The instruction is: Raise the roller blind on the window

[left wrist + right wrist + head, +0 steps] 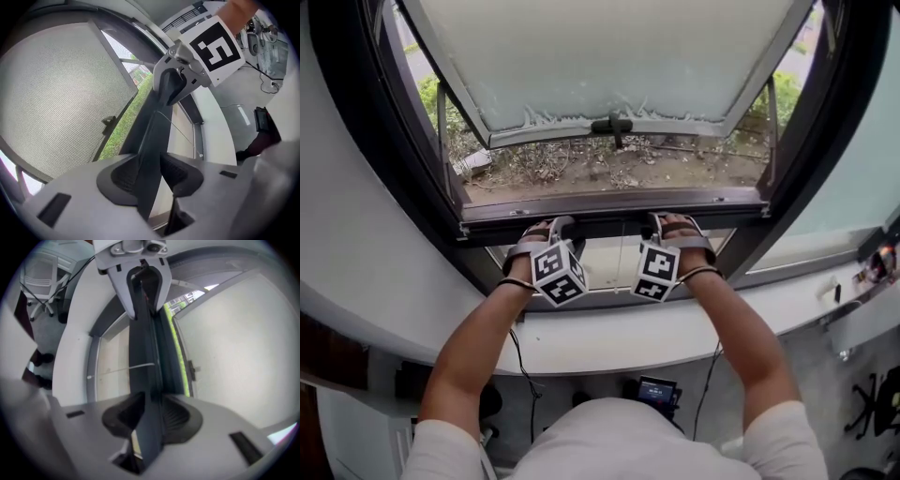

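1. Nearest, two bare forearms are stretched over the white sill (pixel 609 342).
2. The left tongs (pixel 557 225) and right tongs (pixel 660 222) are each clamped on the roller blind's dark rail (pixel 605 225), with beige fabric (pixel 605 264) just under it.
3. Beyond, a frosted sash (pixel 609 56) is swung outward.

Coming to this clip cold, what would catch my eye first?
The left gripper and right gripper are clamped side by side on the dark bar running across the middle of the head view. Above them the frosted sash stands tilted open, with weedy ground showing beneath it.
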A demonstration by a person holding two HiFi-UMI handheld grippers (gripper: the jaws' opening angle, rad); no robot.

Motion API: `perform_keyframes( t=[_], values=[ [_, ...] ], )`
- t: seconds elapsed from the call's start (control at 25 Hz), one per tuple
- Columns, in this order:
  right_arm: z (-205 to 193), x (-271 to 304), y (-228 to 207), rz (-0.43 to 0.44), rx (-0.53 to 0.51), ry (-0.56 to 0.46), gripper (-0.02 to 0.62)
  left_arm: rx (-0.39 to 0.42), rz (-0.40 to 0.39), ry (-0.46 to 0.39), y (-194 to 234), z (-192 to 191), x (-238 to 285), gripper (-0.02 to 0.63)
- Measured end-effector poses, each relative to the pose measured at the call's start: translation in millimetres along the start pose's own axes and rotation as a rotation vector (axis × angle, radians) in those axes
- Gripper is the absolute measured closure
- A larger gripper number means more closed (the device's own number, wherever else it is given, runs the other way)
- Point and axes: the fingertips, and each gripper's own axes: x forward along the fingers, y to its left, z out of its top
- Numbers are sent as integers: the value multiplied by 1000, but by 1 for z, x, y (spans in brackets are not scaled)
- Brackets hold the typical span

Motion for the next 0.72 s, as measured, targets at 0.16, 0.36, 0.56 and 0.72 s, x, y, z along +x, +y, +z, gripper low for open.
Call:
perform_keyframes(
  t=[0.16, 0.36, 0.56, 0.72],
  values=[
    [-1, -2, -2, 19, -11, -28, 485, -32, -13, 2, 0, 1, -2, 449],
    [-2, -4, -4, 34, -10, -57, 486, -46, -9, 0, 3, 3, -4, 449],
    [-2, -9, -8, 45, 5, -85, 488, -24, -9, -7, 4, 6, -8, 453],
    [-1, -10, -12, 62, 19, -95, 489, -66, -12, -40, 8, 8, -11, 453]
  ],
)
